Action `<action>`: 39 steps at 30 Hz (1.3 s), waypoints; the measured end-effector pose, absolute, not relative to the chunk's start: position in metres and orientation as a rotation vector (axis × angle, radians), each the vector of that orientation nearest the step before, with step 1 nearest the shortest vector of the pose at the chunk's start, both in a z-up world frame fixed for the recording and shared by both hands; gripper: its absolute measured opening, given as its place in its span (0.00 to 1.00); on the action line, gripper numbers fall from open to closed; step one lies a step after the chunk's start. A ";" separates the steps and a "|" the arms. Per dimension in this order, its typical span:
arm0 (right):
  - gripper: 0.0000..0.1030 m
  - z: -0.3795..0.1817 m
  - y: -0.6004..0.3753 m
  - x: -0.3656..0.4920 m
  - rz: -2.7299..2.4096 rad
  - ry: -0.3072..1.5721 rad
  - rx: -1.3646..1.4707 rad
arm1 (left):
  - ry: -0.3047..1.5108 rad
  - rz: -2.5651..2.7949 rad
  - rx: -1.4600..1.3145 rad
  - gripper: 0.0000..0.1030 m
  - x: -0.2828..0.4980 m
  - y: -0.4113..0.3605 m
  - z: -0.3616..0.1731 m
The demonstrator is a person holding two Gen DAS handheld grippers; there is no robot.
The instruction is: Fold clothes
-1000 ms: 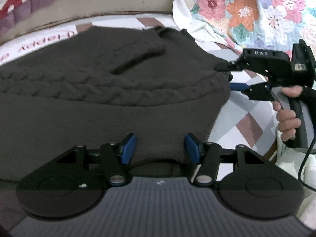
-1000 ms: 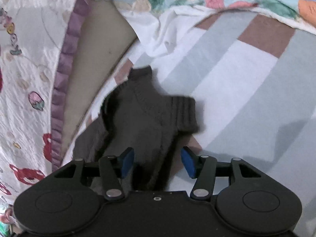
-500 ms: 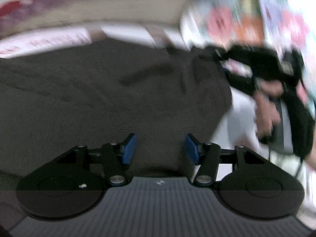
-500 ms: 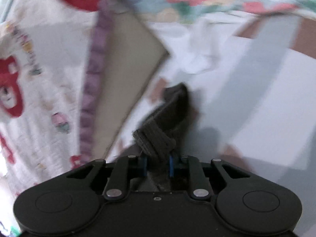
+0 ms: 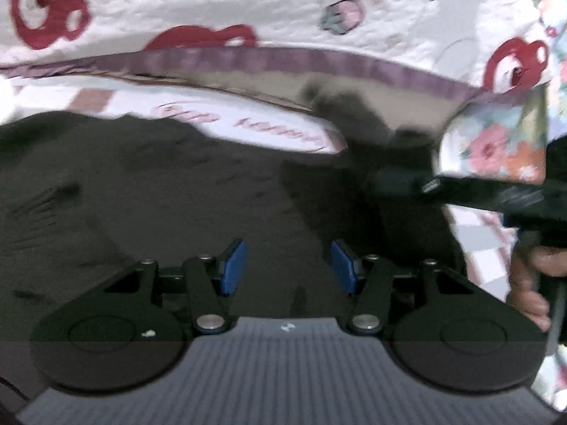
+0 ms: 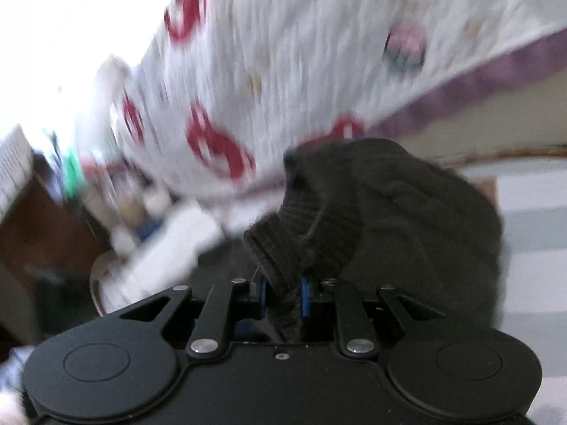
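Sweater (image 5: 149,191) spread dark across the bed (image 5: 248,124), under the left claw (image 5: 288,264), wide open and empty. Further right, ribbed cuff (image 6: 283,248) pinched tight in the right claw (image 6: 282,297), sleeve lifted. Best carried low and straight across the body, kept taut, laid flat without twisting, then smoothed.

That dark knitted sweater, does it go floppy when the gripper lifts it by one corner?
Probably floppy: the sweater bunches and droops around the shut right gripper. Its thick ribbed knit likely grips the pads rather than slipping. It looks fairly heavy, so it may sag.
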State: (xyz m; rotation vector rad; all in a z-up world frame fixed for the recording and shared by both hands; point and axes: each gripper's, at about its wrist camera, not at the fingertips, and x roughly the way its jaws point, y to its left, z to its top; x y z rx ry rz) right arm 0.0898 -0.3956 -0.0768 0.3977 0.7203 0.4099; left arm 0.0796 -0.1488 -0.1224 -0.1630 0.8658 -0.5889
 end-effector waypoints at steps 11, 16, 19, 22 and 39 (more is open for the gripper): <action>0.20 -0.098 -0.370 0.090 0.316 0.759 0.358 | 0.866 -0.558 -0.368 0.51 0.073 -0.108 -0.142; 0.20 -0.092 -0.357 0.106 0.300 0.758 0.342 | 0.910 -0.547 -0.366 0.52 0.075 -0.107 -0.152; 0.26 -0.110 -0.337 0.112 0.272 0.833 0.224 | 0.978 -0.520 -0.310 0.52 0.075 -0.109 -0.164; 0.43 -0.114 -0.329 0.106 0.332 0.849 0.236 | 0.999 -0.518 -0.310 0.52 0.076 -0.106 -0.169; 0.49 -0.121 -0.357 0.027 0.299 0.877 0.008 | 0.992 -0.540 -0.321 0.54 0.083 -0.107 -0.168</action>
